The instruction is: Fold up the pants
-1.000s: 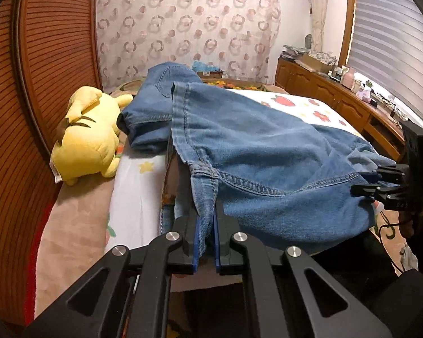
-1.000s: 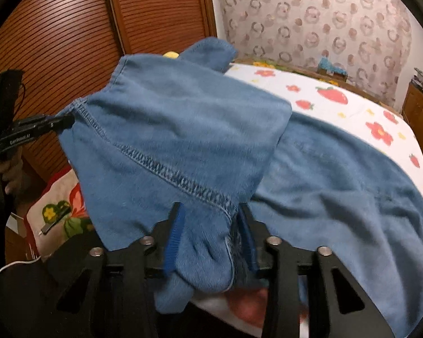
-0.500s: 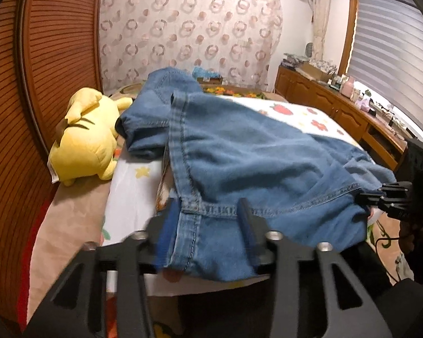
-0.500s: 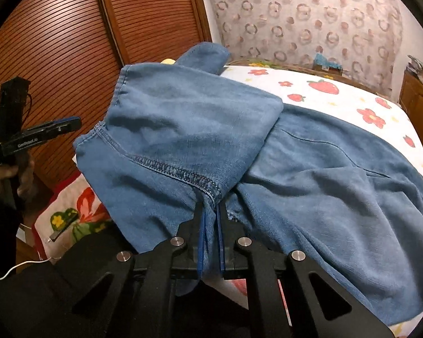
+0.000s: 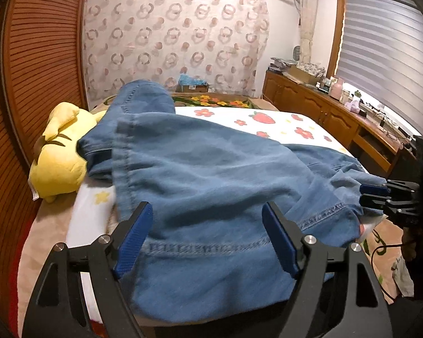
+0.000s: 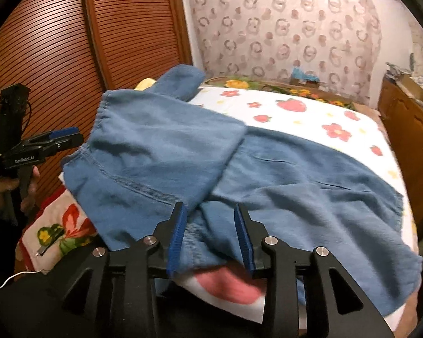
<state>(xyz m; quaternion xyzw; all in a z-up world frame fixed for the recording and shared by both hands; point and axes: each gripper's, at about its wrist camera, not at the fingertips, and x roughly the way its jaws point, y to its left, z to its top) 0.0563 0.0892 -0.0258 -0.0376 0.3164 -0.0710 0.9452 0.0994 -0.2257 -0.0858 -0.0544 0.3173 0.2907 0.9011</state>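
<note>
Blue denim pants (image 5: 211, 169) lie on the bed, one part folded back over the other (image 6: 160, 140). My left gripper (image 5: 206, 207) hovers over the near hem; its jaws are opening wide and the pads touch no cloth. It also shows at the left of the right wrist view, the left gripper (image 6: 77, 136) held by a hand (image 6: 2, 191). My right gripper (image 6: 209, 208) straddles the near edge of the denim with its jaws opening; cloth lies between the pads, which do not press on it. In the left wrist view the right gripper (image 5: 362, 194) sits at the pants' right edge.
A yellow plush toy (image 5: 59, 163) lies at the bed's left side beside the pants. The sheet (image 6: 310, 112) has a strawberry and flower print. Slatted wooden doors (image 6: 127, 28) stand on the left. A cluttered wooden cabinet (image 5: 324, 112) runs under the window on the right.
The left gripper, shut on the hem a second ago, has let go and opened wide. The right gripper pinched the denim edge half a second ago and has now released it. The pants settled flatter.
</note>
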